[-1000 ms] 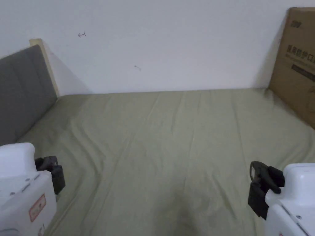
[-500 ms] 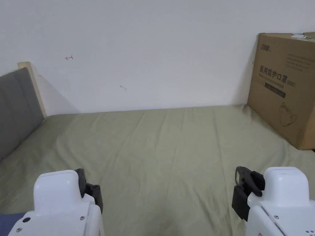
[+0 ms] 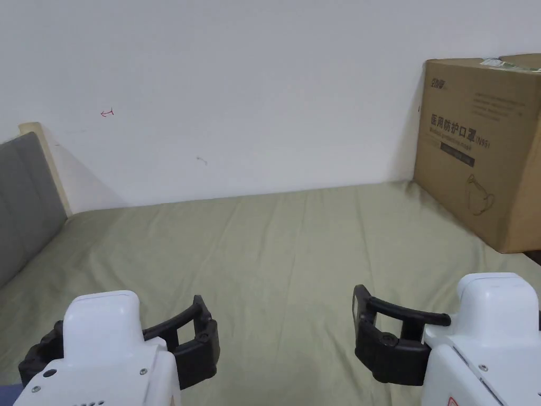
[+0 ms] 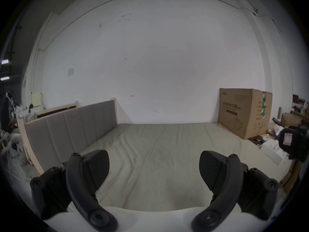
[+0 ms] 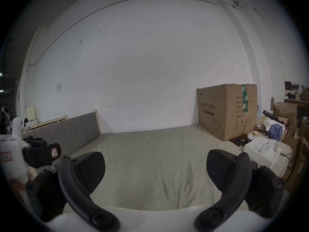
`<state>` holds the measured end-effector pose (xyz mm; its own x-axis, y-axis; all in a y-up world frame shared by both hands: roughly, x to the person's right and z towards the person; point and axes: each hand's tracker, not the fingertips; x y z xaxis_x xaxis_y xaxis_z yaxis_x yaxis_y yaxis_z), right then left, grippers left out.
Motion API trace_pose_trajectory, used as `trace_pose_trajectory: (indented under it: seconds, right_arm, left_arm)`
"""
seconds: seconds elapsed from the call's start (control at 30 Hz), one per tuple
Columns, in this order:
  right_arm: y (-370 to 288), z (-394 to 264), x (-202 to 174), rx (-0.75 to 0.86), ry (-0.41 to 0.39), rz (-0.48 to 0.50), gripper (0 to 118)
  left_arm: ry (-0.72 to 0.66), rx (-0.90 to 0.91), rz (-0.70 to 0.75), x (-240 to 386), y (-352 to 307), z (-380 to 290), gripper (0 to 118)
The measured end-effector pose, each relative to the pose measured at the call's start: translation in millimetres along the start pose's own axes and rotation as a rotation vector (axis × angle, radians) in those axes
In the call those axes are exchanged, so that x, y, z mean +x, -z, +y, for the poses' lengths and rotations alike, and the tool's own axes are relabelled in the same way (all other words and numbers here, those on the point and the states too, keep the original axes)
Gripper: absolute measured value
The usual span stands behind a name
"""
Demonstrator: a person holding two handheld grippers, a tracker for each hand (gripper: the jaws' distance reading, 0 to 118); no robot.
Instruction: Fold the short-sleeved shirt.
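Note:
An olive-green bed sheet (image 3: pixel 274 254) lies spread with long soft wrinkles. My left gripper (image 4: pixel 153 162) hovers over the sheet's near left part. Its jaws stand wide apart with just sheet between them, and one black finger (image 3: pixel 198 343) juts out from its white body. My right gripper (image 5: pixel 155 162) is open too, level with the left one over the near right part, its black finger (image 3: pixel 388 343) pointing inward. Each gripper also appears at the edge of the other's view: the left gripper (image 5: pixel 41 153) and the right gripper (image 4: pixel 294 142).
A large cardboard box (image 3: pixel 481 153) stands on the bed's far right corner against the white wall (image 3: pixel 253 79). A grey padded headboard (image 3: pixel 26 195) bounds the left side. Beyond the right edge are boxes, a white tray and a blue cloth (image 5: pixel 274 131).
The head camera has tilted up and turned right. Both grippers have moved inward and forward over the sheet, and their black jaws now show spread wide.

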<state>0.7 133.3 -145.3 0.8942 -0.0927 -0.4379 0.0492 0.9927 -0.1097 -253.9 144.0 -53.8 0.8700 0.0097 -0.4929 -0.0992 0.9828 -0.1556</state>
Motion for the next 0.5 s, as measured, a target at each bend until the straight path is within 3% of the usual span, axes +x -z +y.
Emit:
trace_pose_trajectory:
  seconds: [0.1, 0.2, 0.33, 0.4, 0.5]
  right_arm:
    - [-6.7, 6.2, 3.7, 0.017, 0.060, 0.025, 118]
    - [-8.3, 10.5, 5.7, 0.010, 0.062, 0.030, 118]
    - [-9.1, 11.5, 7.7, 0.022, 0.047, 0.017, 118]
    - [-8.8, 12.0, 9.5, 0.015, 0.060, 0.025, 118]
    - [-7.9, 12.0, 10.5, 0.012, 0.069, 0.029, 118]
  left_arm:
    - [-0.084, -0.015, -0.083, -4.8, -2.7, 5.5, 109]
    - [-0.116, -0.003, -0.086, -2.8, -3.7, 11.3, 109]
    - [-0.019, -0.115, 0.118, 17.2, -4.1, 23.9, 109]
    - [0.017, -0.135, 0.043, 19.7, -4.3, 23.6, 109]
    - [-0.051, -0.073, -0.061, 16.4, -13.8, 20.3, 109]
